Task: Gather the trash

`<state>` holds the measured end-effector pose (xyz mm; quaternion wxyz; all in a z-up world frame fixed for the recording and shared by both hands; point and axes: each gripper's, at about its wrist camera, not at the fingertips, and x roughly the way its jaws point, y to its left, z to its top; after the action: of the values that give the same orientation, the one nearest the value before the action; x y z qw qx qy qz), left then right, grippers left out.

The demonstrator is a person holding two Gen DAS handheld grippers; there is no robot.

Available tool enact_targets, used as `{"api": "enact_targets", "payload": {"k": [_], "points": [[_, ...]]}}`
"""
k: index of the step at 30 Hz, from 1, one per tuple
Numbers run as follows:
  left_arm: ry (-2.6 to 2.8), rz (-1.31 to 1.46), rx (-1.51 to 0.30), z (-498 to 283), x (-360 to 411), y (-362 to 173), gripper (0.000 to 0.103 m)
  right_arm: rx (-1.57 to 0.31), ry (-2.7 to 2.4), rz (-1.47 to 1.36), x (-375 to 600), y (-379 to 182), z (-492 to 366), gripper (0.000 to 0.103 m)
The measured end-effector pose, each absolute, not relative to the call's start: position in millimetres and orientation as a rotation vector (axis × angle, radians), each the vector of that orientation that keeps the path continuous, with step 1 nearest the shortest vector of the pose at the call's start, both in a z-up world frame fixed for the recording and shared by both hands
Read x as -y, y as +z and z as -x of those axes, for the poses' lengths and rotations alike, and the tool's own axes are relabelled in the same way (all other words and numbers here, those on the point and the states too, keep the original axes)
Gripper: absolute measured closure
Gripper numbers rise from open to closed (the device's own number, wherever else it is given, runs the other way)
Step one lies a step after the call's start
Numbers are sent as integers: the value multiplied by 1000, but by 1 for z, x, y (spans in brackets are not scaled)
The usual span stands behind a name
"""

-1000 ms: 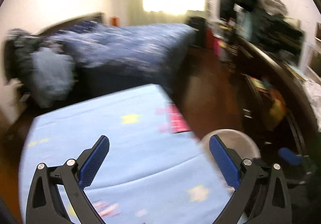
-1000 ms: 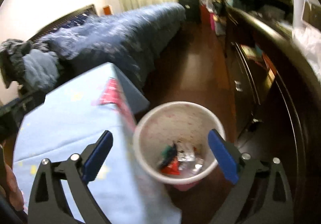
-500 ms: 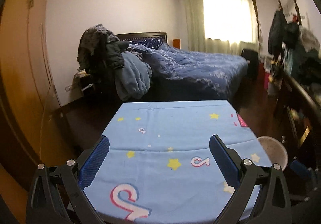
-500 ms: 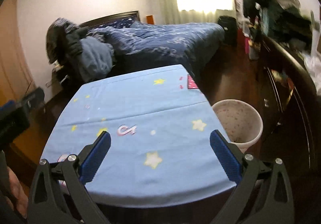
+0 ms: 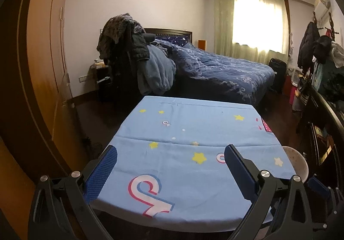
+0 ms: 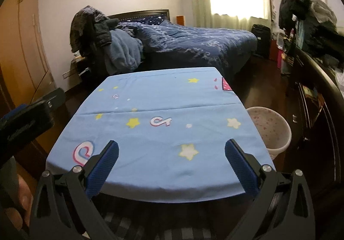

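Note:
A table under a light blue cloth with stars fills the middle of both views, and I see no trash lying on it. A white speckled bin stands on the floor at the table's right side; its contents are hidden from here. My left gripper hovers open over the near edge of the cloth, nothing between its blue pads. My right gripper is open too, back at the near edge, with nothing in it.
A bed with a dark blue quilt lies beyond the table. Coats hang piled on a chair. A dark dresser runs along the right wall, a wooden wardrobe along the left. The left gripper's body shows at the right view's left edge.
Both grippers have drawn back and up from the bin side to the table's near edge. The bin, seen from above with wrappers inside a second ago, now stands off to the right.

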<state>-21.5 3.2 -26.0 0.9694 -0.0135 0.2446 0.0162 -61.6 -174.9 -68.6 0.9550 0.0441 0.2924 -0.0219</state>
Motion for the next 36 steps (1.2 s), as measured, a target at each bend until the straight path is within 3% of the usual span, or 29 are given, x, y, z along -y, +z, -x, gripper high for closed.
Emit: {"api": "enact_targets", "payload": {"k": [36], "points": [[25, 47, -482, 31, -14, -27, 4, -601, -33, -44, 164, -72, 63, 4]]}}
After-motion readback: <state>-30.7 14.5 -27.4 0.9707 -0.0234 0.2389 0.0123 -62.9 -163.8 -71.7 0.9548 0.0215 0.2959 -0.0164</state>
